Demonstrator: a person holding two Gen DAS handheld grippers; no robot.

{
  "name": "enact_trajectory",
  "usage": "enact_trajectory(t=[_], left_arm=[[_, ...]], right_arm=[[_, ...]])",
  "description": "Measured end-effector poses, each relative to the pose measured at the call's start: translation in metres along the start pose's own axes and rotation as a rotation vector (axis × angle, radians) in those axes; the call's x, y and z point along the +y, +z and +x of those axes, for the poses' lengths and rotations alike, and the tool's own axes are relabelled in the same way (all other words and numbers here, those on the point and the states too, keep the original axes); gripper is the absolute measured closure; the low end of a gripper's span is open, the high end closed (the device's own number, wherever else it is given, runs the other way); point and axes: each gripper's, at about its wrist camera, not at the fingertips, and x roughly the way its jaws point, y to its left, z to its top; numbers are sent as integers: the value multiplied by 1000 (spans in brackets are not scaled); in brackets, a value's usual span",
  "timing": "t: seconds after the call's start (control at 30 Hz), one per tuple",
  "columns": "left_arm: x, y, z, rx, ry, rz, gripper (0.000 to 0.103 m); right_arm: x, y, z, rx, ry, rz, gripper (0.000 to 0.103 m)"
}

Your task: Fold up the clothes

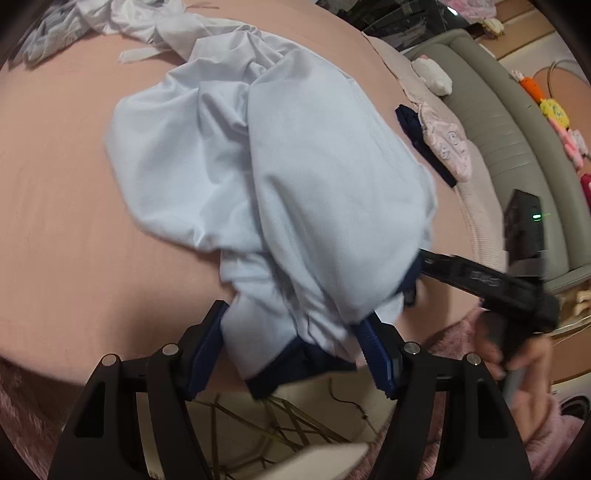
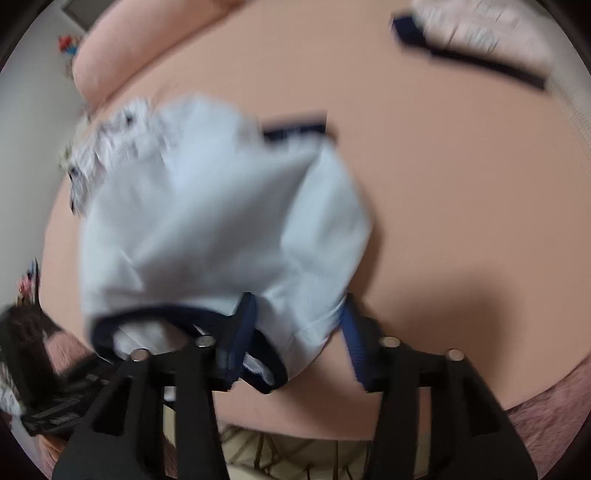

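A pale blue garment [image 1: 295,177] with dark navy trim lies bunched on the pink bed sheet [image 1: 62,206]. My left gripper [image 1: 295,332] has its blue-padded jaws around the garment's near edge, with cloth filling the gap between them. My right gripper [image 2: 299,325] shows the same garment [image 2: 207,221] draped between its jaws, blurred by motion. In the left wrist view the right gripper's black body [image 1: 491,284] reaches under the garment's right side.
More white and pale clothes [image 1: 122,22] lie at the far end of the bed. A dark navy and pink garment [image 1: 439,147] lies at the right edge by a grey padded bed frame [image 1: 491,125]. Toys sit beyond it. Floor shows below the bed edge.
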Motion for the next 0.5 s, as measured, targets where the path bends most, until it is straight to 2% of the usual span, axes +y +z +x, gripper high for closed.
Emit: enact_trajectory(t=[0.03,0.07,0.1,0.13,0.17,0.23,0.3,0.43,0.5], left_arm=[[1,-3,-2,3,8,4,43],[2,-5,-2,12,22,13,57],[3,-6,0,22,40,22,75],[3,-6,2,22,60,24,85],[4,-5,2,16,78,21,95],[5,0,1,-10,120,17,98],[4,18,-10,-65,161,24,99],[1,76,-39,-146,177,39,99],[0,103,-68,-218,142,39,99]], right_arm=[[4,0,1,-14,-5,-19,51],[7,-1,2,-28,-10,-37,56],[10,0,2,-32,0,-46,61],[12,1,3,-34,13,-52,82],[12,4,4,-33,32,-52,94],[11,8,3,-36,44,-45,98],[5,21,-11,-89,7,-38,98],[-12,63,-59,-224,-24,15,98],[-19,79,-89,-276,-70,19,99]])
